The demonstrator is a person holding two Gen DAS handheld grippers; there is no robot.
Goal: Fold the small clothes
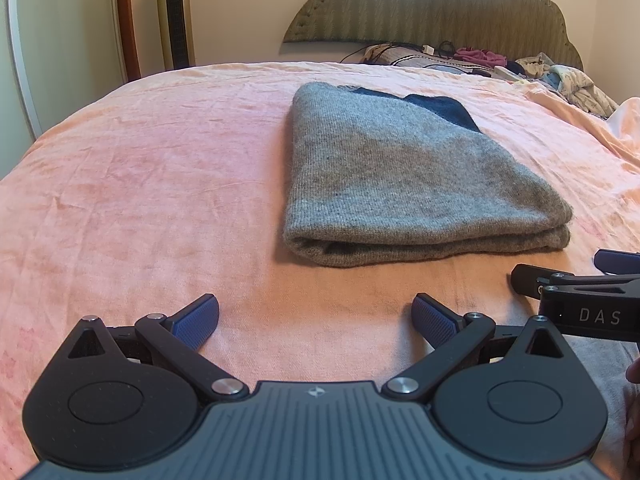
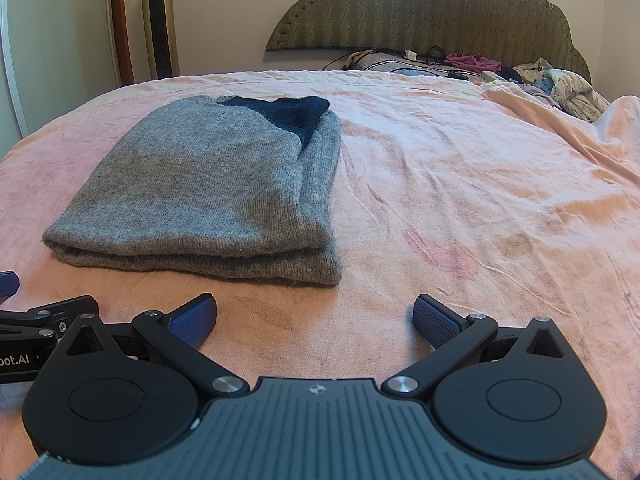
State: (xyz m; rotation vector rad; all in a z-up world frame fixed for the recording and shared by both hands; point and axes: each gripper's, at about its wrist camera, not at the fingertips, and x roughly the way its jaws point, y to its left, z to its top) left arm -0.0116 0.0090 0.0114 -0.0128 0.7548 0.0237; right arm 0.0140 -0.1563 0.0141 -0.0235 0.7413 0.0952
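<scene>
The grey knit sweater [image 1: 404,176] lies on the bed as a compact stack of several layers, with a dark blue part [image 2: 294,114] showing at its far end. Judged from this, folding of this garment appears complete; only squaring the edges may remain. The left gripper [image 1: 316,316] and the right gripper [image 2: 316,316] hover just short of the sweater's near edge, jaws spread wide, holding nothing. The bed carries a wrinkled pink sheet [image 2: 460,184]. A pile of loose clothes [image 2: 560,80] sits by the padded headboard [image 1: 432,4] (possibly further work), and a tower fan [image 1: 174,12] stands at the wall.
</scene>
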